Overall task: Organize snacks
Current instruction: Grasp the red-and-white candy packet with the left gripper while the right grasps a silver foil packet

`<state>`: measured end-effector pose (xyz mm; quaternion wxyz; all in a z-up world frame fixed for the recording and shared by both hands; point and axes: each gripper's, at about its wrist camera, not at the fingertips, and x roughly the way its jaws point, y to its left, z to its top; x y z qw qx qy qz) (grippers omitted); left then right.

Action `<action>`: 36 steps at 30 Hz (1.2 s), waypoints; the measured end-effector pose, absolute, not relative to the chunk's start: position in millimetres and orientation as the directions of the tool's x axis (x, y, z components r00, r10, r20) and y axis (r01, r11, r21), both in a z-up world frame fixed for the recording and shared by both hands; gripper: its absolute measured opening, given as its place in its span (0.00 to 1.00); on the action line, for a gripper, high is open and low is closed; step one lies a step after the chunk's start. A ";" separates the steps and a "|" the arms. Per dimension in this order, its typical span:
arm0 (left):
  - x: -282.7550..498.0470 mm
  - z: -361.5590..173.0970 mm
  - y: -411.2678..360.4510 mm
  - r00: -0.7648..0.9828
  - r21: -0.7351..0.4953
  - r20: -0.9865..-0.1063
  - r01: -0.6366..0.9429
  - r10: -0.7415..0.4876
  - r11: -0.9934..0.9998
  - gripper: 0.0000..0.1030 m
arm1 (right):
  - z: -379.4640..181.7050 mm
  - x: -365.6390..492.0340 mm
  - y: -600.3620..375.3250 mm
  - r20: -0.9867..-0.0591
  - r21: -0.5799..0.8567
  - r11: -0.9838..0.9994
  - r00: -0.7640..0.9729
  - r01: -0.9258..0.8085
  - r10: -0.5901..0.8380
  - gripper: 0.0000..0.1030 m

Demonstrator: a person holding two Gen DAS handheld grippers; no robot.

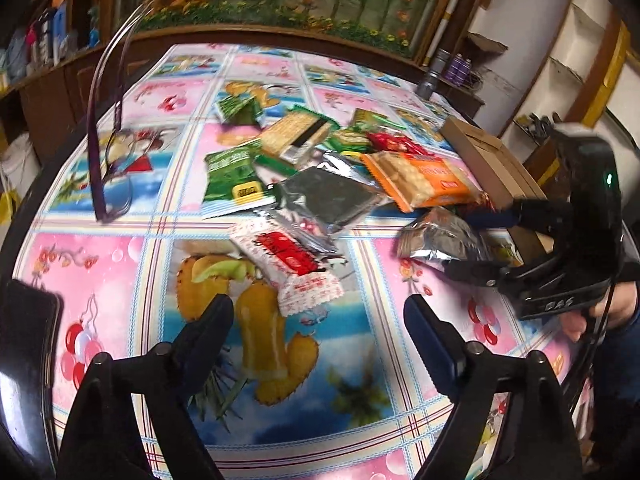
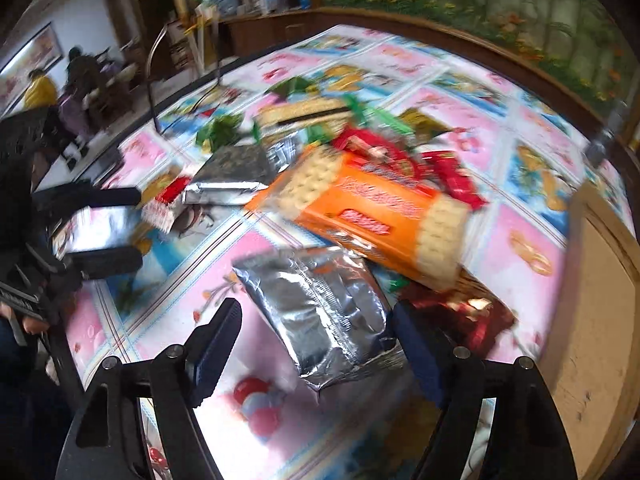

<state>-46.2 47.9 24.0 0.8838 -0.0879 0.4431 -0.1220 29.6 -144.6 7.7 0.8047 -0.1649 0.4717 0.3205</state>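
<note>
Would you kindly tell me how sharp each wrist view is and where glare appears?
Left wrist view: mostly sharp, slight smear on the orange biscuit pack, fisheye bending at the table edge. Right wrist view: heavy motion blur across the snack pile; glare on the silver pouch.

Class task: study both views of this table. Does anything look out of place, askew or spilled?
Yes. The snack packets lie in a loose, overlapping heap on the tablecloth, pointing every way, while the cardboard box beside them appears unused. The orange biscuit pack rests tilted across other packets. Nothing looks torn or spilled.
</note>
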 end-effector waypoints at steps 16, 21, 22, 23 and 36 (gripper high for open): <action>-12.0 16.9 35.1 0.541 -0.153 -0.831 -0.002 -0.128 0.988 0.59 | 16.9 14.7 -125.6 -0.834 0.053 0.718 0.365 -0.694 0.414 0.69; -4.7 14.1 31.3 0.548 -0.104 -0.833 -0.015 -0.078 0.995 0.61 | 8.0 12.8 -116.9 -0.846 0.029 0.717 0.365 -0.697 0.389 0.62; -4.4 13.4 30.5 0.553 -0.091 -0.830 -0.015 -0.068 0.996 0.61 | 6.7 11.2 -116.8 -0.843 0.021 0.719 0.374 -0.695 0.387 0.62; -4.9 13.0 29.4 0.559 -0.079 -0.827 -0.014 -0.057 0.997 0.61 | 6.6 9.5 -117.9 -0.839 0.018 0.719 0.381 -0.694 0.389 0.61; -22.4 16.7 40.8 0.575 -0.152 -0.808 0.010 -0.130 0.988 0.20 | 7.7 -5.7 -130.0 -0.826 0.029 0.750 0.407 -0.661 0.390 0.61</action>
